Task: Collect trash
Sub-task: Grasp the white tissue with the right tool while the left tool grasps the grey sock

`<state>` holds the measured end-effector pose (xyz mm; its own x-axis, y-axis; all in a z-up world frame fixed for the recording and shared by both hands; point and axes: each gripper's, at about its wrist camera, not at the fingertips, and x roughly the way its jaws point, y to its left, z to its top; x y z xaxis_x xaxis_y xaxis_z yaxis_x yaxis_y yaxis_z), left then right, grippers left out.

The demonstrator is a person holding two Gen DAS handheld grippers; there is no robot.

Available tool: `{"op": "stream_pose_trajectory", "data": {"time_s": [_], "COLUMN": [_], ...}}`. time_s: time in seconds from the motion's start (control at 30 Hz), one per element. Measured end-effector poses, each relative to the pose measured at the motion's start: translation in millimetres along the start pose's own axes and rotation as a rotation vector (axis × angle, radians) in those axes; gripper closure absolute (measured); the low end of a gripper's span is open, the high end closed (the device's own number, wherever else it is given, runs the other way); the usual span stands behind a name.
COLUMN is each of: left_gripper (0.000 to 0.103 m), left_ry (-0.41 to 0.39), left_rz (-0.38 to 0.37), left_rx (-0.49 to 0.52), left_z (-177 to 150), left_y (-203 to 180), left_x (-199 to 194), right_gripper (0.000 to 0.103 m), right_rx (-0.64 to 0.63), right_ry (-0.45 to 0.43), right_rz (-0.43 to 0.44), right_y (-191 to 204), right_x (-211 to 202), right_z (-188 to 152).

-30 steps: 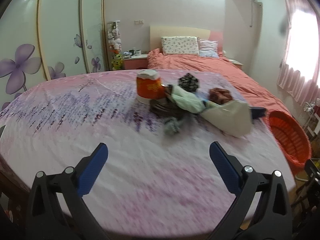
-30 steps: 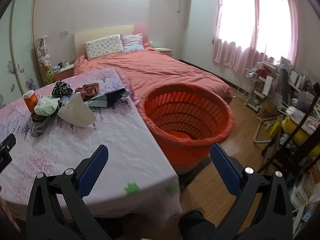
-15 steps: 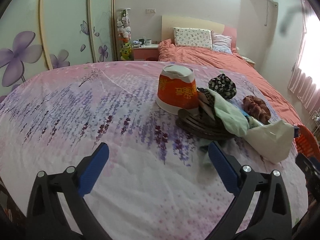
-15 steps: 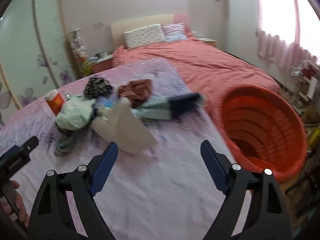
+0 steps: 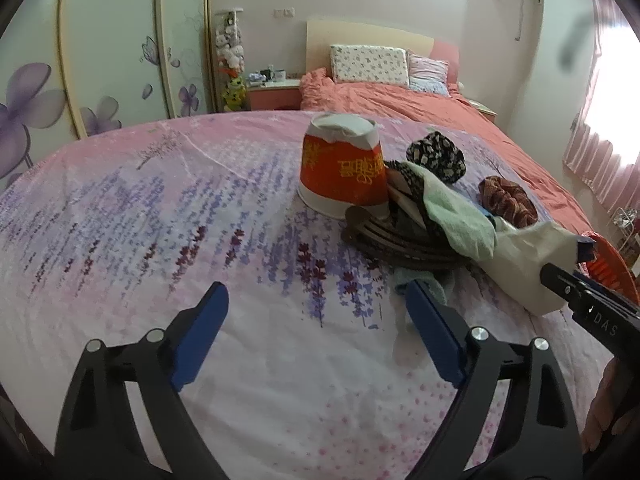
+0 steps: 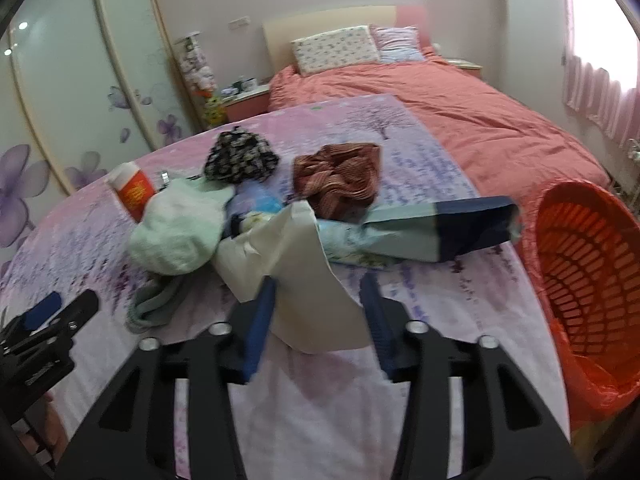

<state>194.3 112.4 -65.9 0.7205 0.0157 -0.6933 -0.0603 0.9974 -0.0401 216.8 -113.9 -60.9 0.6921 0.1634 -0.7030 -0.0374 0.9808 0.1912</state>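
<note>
Both grippers have come in over the lavender-print sheet [image 5: 168, 216] since a second ago, when the right one faced the orange laundry basket [image 6: 580, 272]; now it has swung back to the pile. The right gripper [image 6: 318, 300] has just been closing its jaws, and the cream paper bag [image 6: 304, 280] stands between them: the left blue pad looks to be touching the bag's edge, while the right pad sits just beside it, so I cannot call this a firm grip yet. The left gripper [image 5: 316, 320] has been narrowing slightly too but stays released, with bare sheet between its fingers and a grey-green rag [image 5: 420, 284] just beyond its right fingertip.

Ahead of the left fingers stands an upturned orange paper cup [image 5: 344, 172], touching a dark curved hanger-like piece [image 5: 396, 244] under a mint cloth [image 5: 452, 216]. The basket lies to the right of the right fingers, off the sheet's edge.

To do this well, I judge the right jaws should pinch the bag's stiff lower fold squarely, not its flaring top, or it will slide out. Lift straight before swinging right, so the blue-ended packet [image 6: 440, 232] behind is not dragged along.
</note>
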Motion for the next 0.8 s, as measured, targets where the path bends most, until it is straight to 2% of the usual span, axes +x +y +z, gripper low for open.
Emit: {"op": "stream_pose_trajectory", "data": {"time_s": [0.07,0.1,0.27,0.3,0.37,0.43,0.5,0.6,0.8], "left_gripper": [0.017,0.019,0.020,0.020,0.020,0.021,0.024,0.030,0.043], "left_ry": [0.009,0.013,0.018,0.024,0.034,0.042,0.049,0.062,0.099], "left_rz": [-0.018,-0.031,-0.076,-0.087,-0.103,-0.111,-0.123,-0.151,-0.190], "left_rx": [0.000,0.002,0.037,0.042,0.044,0.047,0.054,0.066,0.106], "left_z": [-0.9,-1.1,-1.6,-1.5,-0.8,-0.5,-0.5,-1.9,-5.0], "left_y": [-0.6,-1.5,-11.1,-12.6,-14.1,-15.7,-16.4,-19.5,-35.4], "left_x": [1.9,2.6,5.8,7.1,10.4,12.0,13.5,14.5,22.4], "right_gripper": [0.084,0.087,0.086,0.080,0.075,0.075,0.097,0.102,0.102], "right_rx": [-0.006,-0.006,-0.019,-0.018,-0.012,-0.018,-0.027,-0.026,-0.016], "right_ry": [0.013,0.018,0.008,0.009,0.012,0.031,0.048,0.026,-0.013], "right_rz": [0.018,0.035,0.063,0.066,0.080,0.096,0.111,0.128,0.126], "right_y": [2.8,4.1,11.1,11.5,12.3,13.9,15.3,15.0,12.0], "right_x": [2.7,3.7,6.7,7.6,10.1,17.7,18.6,8.8,-12.4], "right_z": [-1.7,-3.1,-2.3,-1.7,0.5,2.8,1.2,-2.4,-7.0]}}
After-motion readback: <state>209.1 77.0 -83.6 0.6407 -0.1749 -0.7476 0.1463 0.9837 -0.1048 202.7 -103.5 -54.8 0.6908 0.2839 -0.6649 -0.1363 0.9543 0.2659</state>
